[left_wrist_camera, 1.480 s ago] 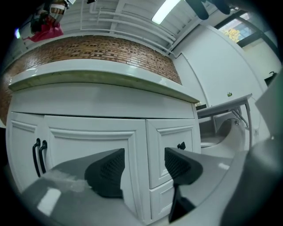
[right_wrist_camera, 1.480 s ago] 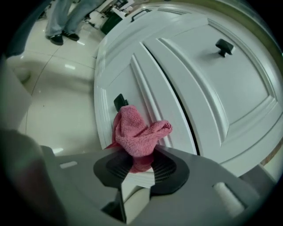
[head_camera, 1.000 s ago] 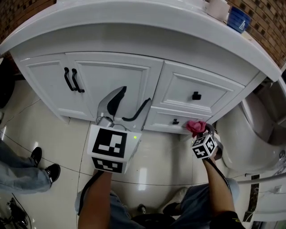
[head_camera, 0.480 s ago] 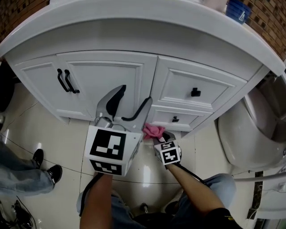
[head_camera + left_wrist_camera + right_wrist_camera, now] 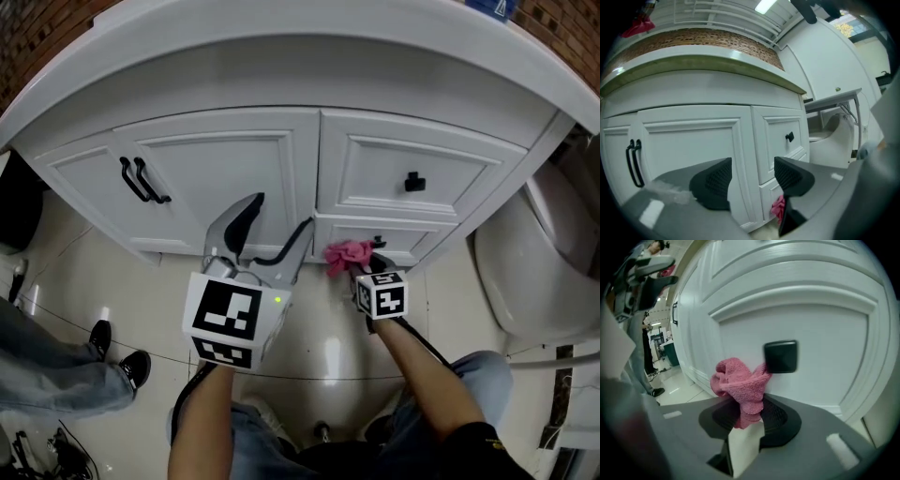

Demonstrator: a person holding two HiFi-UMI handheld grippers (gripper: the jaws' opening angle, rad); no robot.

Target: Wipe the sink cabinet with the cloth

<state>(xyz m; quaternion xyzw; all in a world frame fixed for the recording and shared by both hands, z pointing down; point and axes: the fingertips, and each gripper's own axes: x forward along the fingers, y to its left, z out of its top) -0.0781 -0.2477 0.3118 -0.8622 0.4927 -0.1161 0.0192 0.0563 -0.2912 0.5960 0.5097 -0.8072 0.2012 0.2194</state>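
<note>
The right gripper [image 5: 750, 417] clamps its jaws on the pink cloth [image 5: 739, 383], bunched ahead of them against the drawer front [image 5: 825, 333] beside its black knob [image 5: 781, 356], apparently for wiping. The left gripper [image 5: 752, 176], jaws apart and empty, hangs clear of the sink cabinet [image 5: 689, 140].

Pink cloth [image 5: 740, 385], white sink cabinet [image 5: 225, 159], black bar handles [image 5: 141, 180] at 9 o'clock, black knob [image 5: 781, 356], black-and-white square markers on left gripper [image 5: 281, 214] and right gripper [image 5: 361, 266], grey jaws with black gridded faces, glossy cream floor [image 5: 75, 281], brown mosaic wall [image 5: 693, 40] at 12 o'clock
</note>
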